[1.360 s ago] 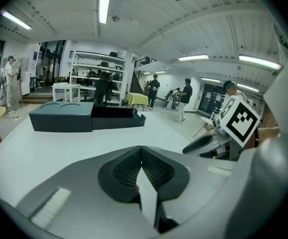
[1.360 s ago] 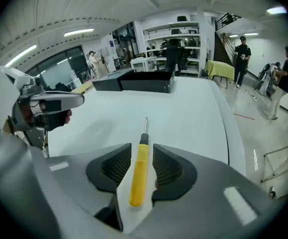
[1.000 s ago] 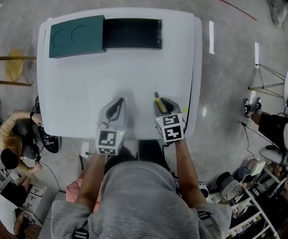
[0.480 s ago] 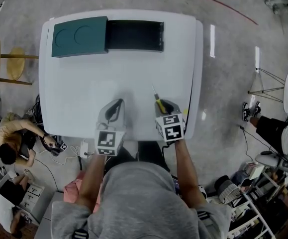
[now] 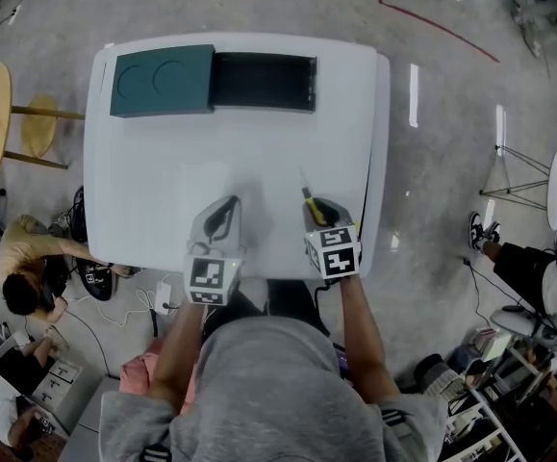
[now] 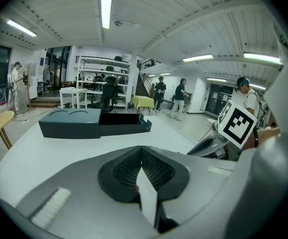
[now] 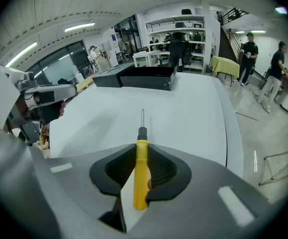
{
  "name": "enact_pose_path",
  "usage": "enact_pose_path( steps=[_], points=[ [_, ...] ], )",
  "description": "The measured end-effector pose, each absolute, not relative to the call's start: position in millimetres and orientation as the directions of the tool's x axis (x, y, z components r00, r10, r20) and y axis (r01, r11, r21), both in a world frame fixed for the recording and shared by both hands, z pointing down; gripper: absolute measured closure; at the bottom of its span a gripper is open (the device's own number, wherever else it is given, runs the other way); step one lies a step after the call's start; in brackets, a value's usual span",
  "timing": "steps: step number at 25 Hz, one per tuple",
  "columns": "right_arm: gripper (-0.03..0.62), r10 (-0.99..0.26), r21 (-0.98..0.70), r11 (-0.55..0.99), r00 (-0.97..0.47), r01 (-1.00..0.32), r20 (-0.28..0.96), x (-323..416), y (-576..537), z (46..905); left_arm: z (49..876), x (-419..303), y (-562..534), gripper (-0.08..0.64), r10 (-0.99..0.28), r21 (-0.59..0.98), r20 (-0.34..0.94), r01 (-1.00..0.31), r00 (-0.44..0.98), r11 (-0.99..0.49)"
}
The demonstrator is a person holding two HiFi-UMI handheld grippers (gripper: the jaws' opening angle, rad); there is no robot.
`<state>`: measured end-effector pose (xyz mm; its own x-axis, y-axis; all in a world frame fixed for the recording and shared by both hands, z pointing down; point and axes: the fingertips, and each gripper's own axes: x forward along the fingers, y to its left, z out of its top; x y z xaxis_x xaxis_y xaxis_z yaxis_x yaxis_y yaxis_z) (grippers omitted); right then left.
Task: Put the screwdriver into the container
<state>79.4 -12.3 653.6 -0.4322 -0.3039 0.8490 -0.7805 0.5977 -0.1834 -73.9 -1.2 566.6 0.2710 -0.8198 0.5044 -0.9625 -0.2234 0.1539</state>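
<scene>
The left forearm [image 5: 184, 340] and right forearm [image 5: 360, 327] reach forward from the torso, side by side and bare below grey sleeves. The left gripper [image 5: 222, 212] points ahead, its 2 fingers [image 6: 126, 168] pressed together with nothing between them. The right gripper [image 5: 321, 210] sits level with it, a little apart. Its 2 fingers [image 7: 119, 168] are clamped on the yellow handle of a screwdriver [image 7: 141, 171], whose shaft juts out ahead of them.

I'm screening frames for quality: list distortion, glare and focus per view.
Head view: the table edges bow outward, and light streaks glare on the floor. Left gripper view: fisheye, black corners, ceiling light blown out. Right gripper view: same fisheye, screwdriver sharp.
</scene>
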Motion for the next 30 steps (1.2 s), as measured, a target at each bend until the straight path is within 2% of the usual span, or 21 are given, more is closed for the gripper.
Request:
enact_pose_path(
  steps=[12, 30],
  points=[
    [0.517, -0.432, -0.139, 0.623, -0.487, -0.770, 0.759, 94, -45, 589, 521, -62, -19, 0.549, -0.873, 0.103, 0.427, -0.972, 0.236, -0.212],
    [0.517, -0.523, -0.021, 0.747, -0.606, -0.665, 0.599, 69, -77, 494, 454, -64, -25, 0.549, -0.943, 0.043, 0.308, -0.992, 0.129, -0.121]
  ],
)
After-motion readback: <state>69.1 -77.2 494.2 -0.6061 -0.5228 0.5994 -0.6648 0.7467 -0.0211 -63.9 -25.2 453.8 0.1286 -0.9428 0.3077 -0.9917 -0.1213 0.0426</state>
